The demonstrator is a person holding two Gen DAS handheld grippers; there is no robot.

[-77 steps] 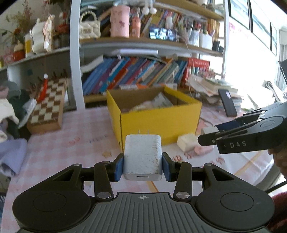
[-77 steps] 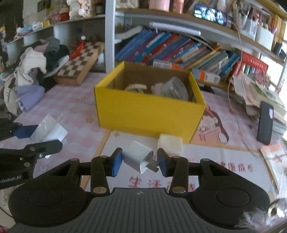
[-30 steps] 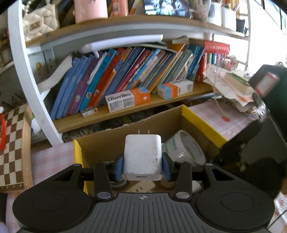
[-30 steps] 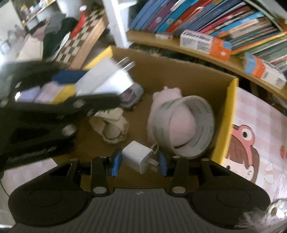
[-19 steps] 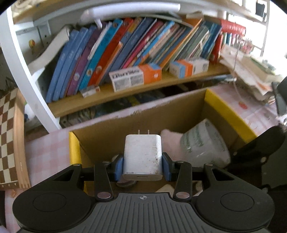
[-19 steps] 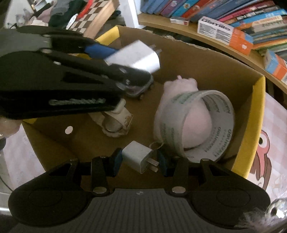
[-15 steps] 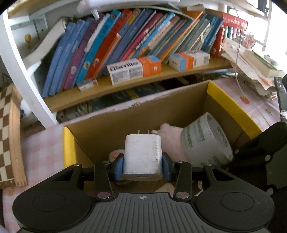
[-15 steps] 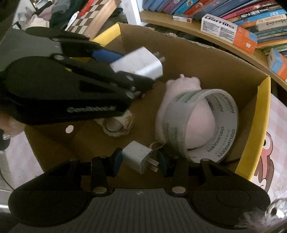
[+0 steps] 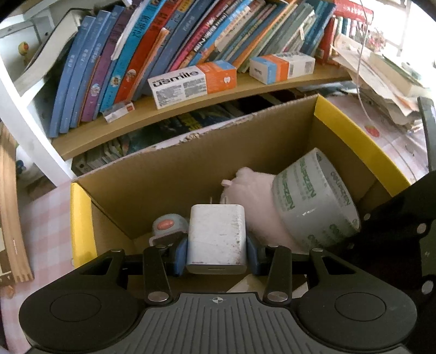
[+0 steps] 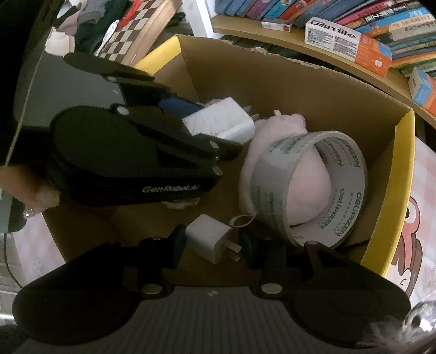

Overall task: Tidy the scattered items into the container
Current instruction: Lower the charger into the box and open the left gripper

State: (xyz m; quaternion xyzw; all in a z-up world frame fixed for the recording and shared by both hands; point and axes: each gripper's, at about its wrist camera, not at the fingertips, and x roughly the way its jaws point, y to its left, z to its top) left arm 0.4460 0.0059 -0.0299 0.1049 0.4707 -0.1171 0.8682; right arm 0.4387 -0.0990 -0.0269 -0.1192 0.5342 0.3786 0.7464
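My left gripper is shut on a big white charger and holds it inside the yellow cardboard box, prongs forward. In the right wrist view the same charger hangs over the box's left part. My right gripper is shut on a small white charger, low inside the box. In the box lie a roll of clear tape around a pink plush toy, both also in the left wrist view, tape and plush.
A small toy car sits on the box floor behind my left fingers. A shelf of books and toothpaste boxes runs right behind the box. A chessboard lies to the left, on the pink checked tablecloth.
Both grippers have moved from over the table into the box and gone lower, each keeping its charger. The left gripper has come closer to the plush and tape.
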